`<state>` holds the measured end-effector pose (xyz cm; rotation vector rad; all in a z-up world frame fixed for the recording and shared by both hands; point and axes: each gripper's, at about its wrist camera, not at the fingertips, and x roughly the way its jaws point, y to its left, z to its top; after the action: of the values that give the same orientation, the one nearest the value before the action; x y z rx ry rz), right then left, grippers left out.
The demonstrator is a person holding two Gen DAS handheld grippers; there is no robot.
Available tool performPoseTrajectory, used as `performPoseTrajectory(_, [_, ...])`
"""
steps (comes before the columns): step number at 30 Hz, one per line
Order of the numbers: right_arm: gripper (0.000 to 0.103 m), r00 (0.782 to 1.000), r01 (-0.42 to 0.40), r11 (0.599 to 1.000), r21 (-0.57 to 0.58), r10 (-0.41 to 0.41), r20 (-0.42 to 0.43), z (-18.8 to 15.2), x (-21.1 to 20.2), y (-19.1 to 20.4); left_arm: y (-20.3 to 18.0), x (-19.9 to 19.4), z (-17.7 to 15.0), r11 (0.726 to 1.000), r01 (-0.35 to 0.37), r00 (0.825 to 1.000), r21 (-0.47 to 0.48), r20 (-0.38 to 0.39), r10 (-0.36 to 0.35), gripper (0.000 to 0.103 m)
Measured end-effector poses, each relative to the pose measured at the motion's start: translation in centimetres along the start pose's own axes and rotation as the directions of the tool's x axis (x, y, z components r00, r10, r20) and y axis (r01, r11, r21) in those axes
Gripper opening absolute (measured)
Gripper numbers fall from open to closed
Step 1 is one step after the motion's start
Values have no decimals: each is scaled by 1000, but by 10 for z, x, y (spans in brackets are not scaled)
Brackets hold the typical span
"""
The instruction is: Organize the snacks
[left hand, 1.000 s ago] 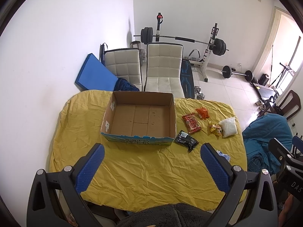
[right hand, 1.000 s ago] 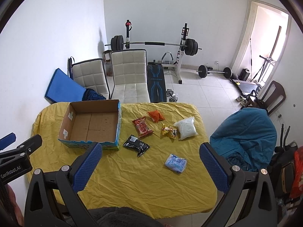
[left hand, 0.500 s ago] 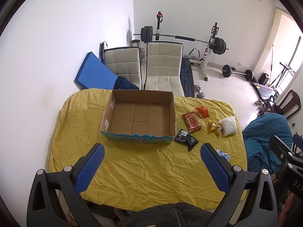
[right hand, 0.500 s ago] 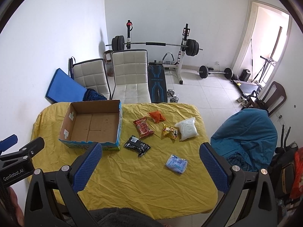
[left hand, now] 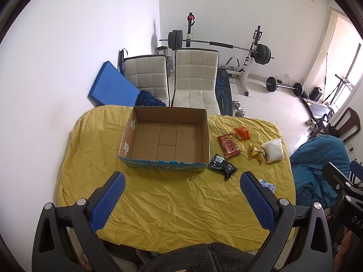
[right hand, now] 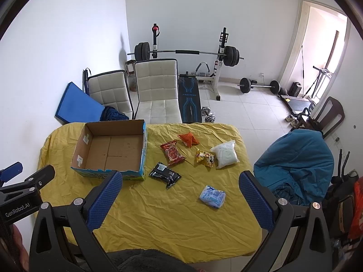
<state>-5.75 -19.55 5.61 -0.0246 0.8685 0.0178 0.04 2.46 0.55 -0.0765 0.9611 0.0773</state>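
Both claws, left (left hand: 181,182) and right (right hand: 180,181), gape empty above the table (right hand: 158,215); the black packet (right hand: 165,174), at eleven o'clock, may slip on wrinkled cloth.

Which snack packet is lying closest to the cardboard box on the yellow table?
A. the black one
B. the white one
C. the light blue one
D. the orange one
A: the black packet lies just off the near right corner of the cardboard box, while the white packet, light blue packet and orange packet sit farther out to the right.
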Motion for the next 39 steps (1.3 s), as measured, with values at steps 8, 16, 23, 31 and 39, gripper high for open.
performPoseTrajectory(8, [103,1000,-5,1000,0,5,-11,4,14,-5,-2,3,-1,1000,3,1000,-1,-7,-3,103])
performPoseTrajectory(16, [103,991,40,996,80,-29,-127,5,87,-41,-27,51,20,999,28,999,17,-35,-27,103])
performPoseTrajectory(23, [103,942,130,979,158,-72,-327,-14,206,-99,-69,153,24,996,71,976,54,-208,-58,103])
performPoseTrajectory(31, [101,803,221,942,252,-29,-595,-84,385,-162,-130,281,-2,989,123,899,78,-430,-78,103])
performPoseTrajectory(39, [100,756,-30,989,-142,-70,-651,-114,445,-149,-148,380,-27,991,132,798,-13,-592,-114,103])
